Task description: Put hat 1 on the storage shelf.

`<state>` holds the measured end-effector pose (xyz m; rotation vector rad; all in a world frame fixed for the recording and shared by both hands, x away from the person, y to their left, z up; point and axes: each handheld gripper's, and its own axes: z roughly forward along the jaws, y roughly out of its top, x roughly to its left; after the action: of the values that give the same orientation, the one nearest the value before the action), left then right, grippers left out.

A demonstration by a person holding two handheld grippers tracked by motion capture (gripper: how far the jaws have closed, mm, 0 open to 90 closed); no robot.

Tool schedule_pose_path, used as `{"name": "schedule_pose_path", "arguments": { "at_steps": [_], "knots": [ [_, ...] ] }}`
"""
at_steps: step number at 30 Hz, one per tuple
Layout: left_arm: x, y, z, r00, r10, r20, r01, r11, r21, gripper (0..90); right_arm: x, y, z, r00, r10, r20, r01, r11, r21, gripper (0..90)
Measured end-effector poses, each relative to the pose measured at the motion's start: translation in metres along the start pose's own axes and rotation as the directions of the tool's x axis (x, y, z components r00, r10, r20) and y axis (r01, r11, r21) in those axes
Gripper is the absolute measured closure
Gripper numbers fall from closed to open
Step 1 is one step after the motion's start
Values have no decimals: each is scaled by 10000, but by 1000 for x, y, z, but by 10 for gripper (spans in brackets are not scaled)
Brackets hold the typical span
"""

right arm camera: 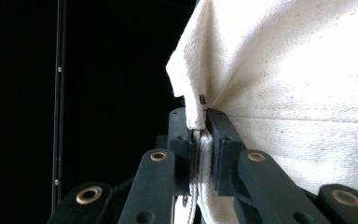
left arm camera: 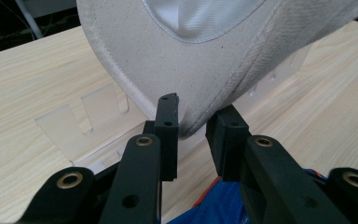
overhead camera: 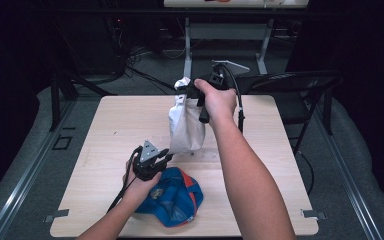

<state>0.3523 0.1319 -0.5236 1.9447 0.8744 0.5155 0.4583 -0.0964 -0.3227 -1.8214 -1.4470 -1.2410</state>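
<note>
Pale wood-grain table (overhead camera: 110, 150) stands in a dim room, with a dark folding chair (overhead camera: 295, 87) beyond its far right corner and cables on the floor behind. Over the middle of the table hangs a white cap (overhead camera: 185, 125), lifted clear of the surface by the right gripper (overhead camera: 196, 92), whose jaws are clamped tight on a fold of the cloth at the cap's top edge; in the right gripper view the cream fabric (right arm camera: 298, 93) is pinched between the two black pads and spreads away to the right. The left gripper (overhead camera: 166, 154) sits low, near the cap's bottom end, pointing at it. In the left gripper view its jaws stand fairly narrow on either side of the cap's lowest rim (left arm camera: 191, 126); the rim lies between the pads, but whether they press on it I cannot tell. A blue and orange cap (overhead camera: 172, 197) lies on the table just under and beside the left hand (overhead camera: 142, 187). Clear plastic pieces (left arm camera: 70, 130) lie flat on the tabletop beneath the hanging cap.
</note>
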Motion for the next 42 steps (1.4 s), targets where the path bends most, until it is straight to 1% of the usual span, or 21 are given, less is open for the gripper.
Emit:
{"name": "schedule_pose_path", "arguments": {
  "at_steps": [4,7,11,14,15,18,19,20,21,25,29,31,32,34,36,37,38,39,40,41,42],
  "knots": [
    [3,0,0,9999,-130,47,130,9999,-32,760,-1,0,3,10000,-21,23,21,10000,41,809],
    [4,0,-1,9996,-273,14,273,9996,10,769,-3,1,6,10000,3,57,-3,10000,72,809],
    [2,-2,-1,9992,-390,-110,391,9992,111,779,-6,0,11,10000,-34,42,33,9998,175,808],
    [1,-4,-1,9981,-577,-211,577,9983,18,782,-8,-1,13,10000,-27,60,26,9998,192,806],
    [1,-4,0,9977,-639,-246,638,9980,-49,786,-9,-1,15,9999,-71,146,67,9995,296,805],
    [3,-6,-2,9968,-769,-237,768,9970,-34,793,-9,-1,15,9998,-115,183,109,9993,357,805],
    [4,-9,-2,9952,-948,-241,946,9955,-99,799,-10,-1,16,9996,-164,226,155,9991,396,804],
    [4,-9,-2,9952,-948,-241,946,9955,-99,803,-10,-1,16,9996,-164,226,155,9991,396,804],
    [5,-10,-1,9941,-1050,-267,1047,9944,-125,803,-10,-2,16,9995,-196,265,185,9989,422,803],
    [8,-12,-3,9940,-1067,-260,1068,9943,50,816,-9,-3,18,9993,-250,286,234,9983,538,800],
    [10,-16,-2,9914,-1294,-212,1295,9916,42,830,-9,-5,23,9987,-363,345,338,9968,724,794],
    [14,-20,-3,9849,-1734,28,1734,9849,8,834,-8,-6,26,9983,-409,414,374,9959,825,786],
    [15,-21,-3,9825,-1860,69,1860,9825,-55,833,-8,-6,28,9981,-433,441,391,9952,901,784],
    [17,-23,-3,9821,-1880,114,1880,9821,-81,838,-6,-8,30,9957,-611,692,537,9930,1048,792],
    [15,-23,-2,9861,-1659,63,1658,9860,160,841,-6,-9,31,9946,-683,777,594,9920,1110,805],
    [15,-24,-1,9866,-1631,34,1630,9866,59,843,-6,-9,32,9931,-744,902,640,9914,1138,811],
    [14,-25,0,9870,-1608,29,1608,9869,141,844,-6,-9,32,9925,-777,943,665,9910,1160,814],
    [14,-25,0,9867,-1623,22,1623,9866,162,846,-7,-9,33,9904,-848,1087,709,9895,1263,816],
    [15,-25,1,9893,-1456,18,1454,9886,383,846,-7,-9,33,9904,-848,1087,709,9895,1263,816],
    [14,-26,2,9900,-1407,-34,1407,9891,445,847,-8,-9,34,9896,-876,1141,728,9891,1281,816],
    [14,-28,3,9919,-1265,-66,1267,9902,587,847,-8,-9,34,9880,-927,1237,769,9890,1266,816]
  ]
}}
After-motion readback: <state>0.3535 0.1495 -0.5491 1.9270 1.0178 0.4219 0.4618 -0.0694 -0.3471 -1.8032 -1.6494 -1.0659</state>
